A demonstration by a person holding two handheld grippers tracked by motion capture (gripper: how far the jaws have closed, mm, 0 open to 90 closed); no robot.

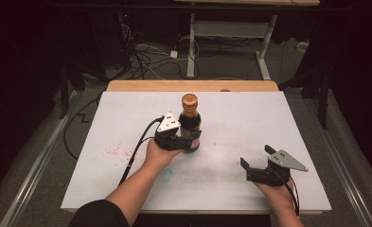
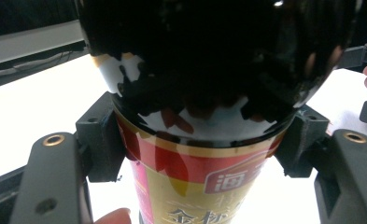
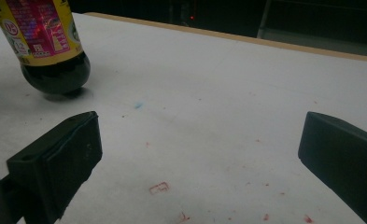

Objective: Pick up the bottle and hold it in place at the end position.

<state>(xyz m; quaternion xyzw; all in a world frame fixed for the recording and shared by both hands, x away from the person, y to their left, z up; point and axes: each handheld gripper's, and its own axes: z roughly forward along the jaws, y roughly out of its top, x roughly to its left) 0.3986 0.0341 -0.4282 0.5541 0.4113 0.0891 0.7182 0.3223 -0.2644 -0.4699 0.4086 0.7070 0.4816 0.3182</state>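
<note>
Nearest, at about five o'clock on the white tabletop (image 1: pixel 231 118), the right gripper (image 1: pixel 257 163) rests low with its jaws wide apart and nothing between them. Farther in, just left of centre, the left gripper (image 1: pixel 186 142) has its jaws clamped on the labelled body of a dark sauce bottle (image 1: pixel 190 125). The bottle stands roughly upright, its gold cap (image 1: pixel 189 100) pointing toward twelve o'clock.

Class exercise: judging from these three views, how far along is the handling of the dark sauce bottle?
Done: the left gripper has clamped the sauce bottle. In hand: the bottle looks tilted, its base barely off the white table. Left: setting it down; the right gripper waits open.
</note>
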